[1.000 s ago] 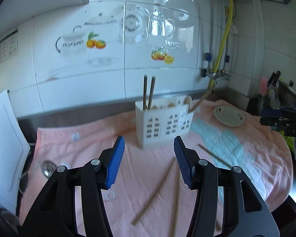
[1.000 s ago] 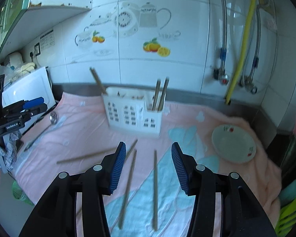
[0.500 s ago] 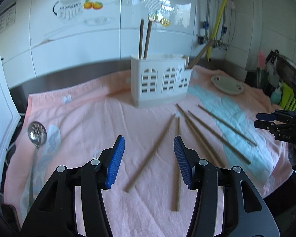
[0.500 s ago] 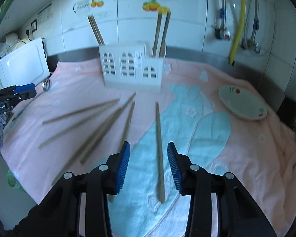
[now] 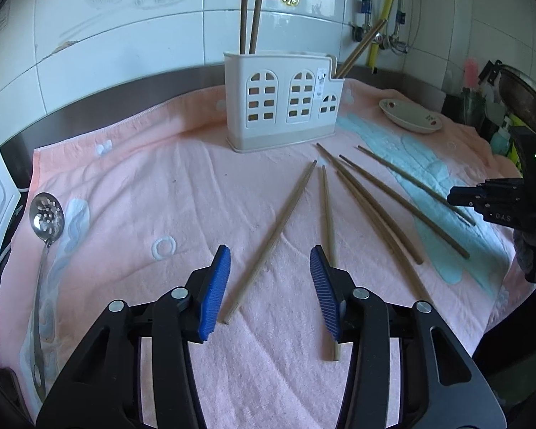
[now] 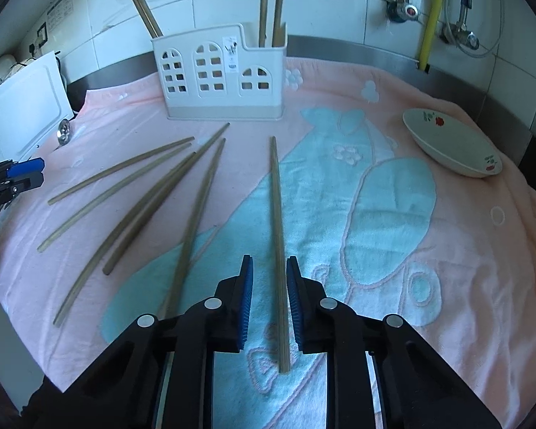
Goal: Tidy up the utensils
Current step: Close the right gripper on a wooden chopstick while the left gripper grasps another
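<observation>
A: Where do the utensils lie, taking the white utensil holder (image 6: 221,78) as the mark?

B: The holder stands at the back of the pink towel (image 6: 464,250) spread on the counter. Two chopsticks stand upright in its lower end compartment, and more lean out of the far end. In front of the holder six loose chopsticks fan out on the towel. One chopstick (image 6: 278,250) lies apart from the rest, running straight away from the holder's front toward the right tongs (image 6: 269,279).

A: And those tongs?

B: Their blue pads have just been closing and now stand narrowly apart on either side of that lone chopstick; a gap shows on both sides, so nothing is gripped.

A: The other pair?

B: The left tongs (image 5: 269,261) have closed a little but stand fairly wide, holding nothing. The near end of another chopstick (image 5: 275,239) lies between the pads, and a second chopstick (image 5: 329,250) passes under the right-hand pad.

A: Anything else near the holder?

B: A small flowered dish (image 6: 450,143) sits to its right, seen from the right wrist, and a slotted metal spoon (image 5: 46,221) lies well off to its left at the towel's edge.
</observation>
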Demonstrator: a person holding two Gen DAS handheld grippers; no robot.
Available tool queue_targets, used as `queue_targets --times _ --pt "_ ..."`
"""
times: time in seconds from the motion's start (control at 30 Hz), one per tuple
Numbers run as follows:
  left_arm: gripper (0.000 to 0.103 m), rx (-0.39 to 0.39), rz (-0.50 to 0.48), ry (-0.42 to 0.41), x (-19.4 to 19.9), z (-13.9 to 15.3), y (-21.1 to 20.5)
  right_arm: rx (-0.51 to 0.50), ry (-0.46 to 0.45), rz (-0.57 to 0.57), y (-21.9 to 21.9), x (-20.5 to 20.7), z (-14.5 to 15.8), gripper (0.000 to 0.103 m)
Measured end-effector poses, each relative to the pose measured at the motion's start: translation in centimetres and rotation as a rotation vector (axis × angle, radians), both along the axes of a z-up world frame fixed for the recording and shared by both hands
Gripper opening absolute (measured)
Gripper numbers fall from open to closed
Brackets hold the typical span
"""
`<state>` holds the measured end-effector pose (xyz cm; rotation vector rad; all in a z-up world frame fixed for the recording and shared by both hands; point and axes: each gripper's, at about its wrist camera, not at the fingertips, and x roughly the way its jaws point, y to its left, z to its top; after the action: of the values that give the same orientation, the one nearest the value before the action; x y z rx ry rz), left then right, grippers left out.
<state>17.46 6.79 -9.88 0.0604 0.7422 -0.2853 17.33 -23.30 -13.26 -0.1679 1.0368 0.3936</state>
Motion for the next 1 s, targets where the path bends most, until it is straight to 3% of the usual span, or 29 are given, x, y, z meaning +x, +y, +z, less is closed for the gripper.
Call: queue_targets --times 0.4,0.7,1.0 --pt "0.043 0.050 -0.039 0.041 1.6 -1.6 -0.8 -0.049 0.017 0.010 0.3 0.5 -1.3 0.007" --pt "0.023 0.089 -0.051 0.092 3.2 -3.4 -1.1 -0.037 0.018 0.000 0.2 0.5 -1.4 0.007" --pt "0.021 0.100 -0.057 0.130 3.9 -4.4 -1.0 -0.034 0.018 -0.004 0.1 0.5 -1.6 0.007"
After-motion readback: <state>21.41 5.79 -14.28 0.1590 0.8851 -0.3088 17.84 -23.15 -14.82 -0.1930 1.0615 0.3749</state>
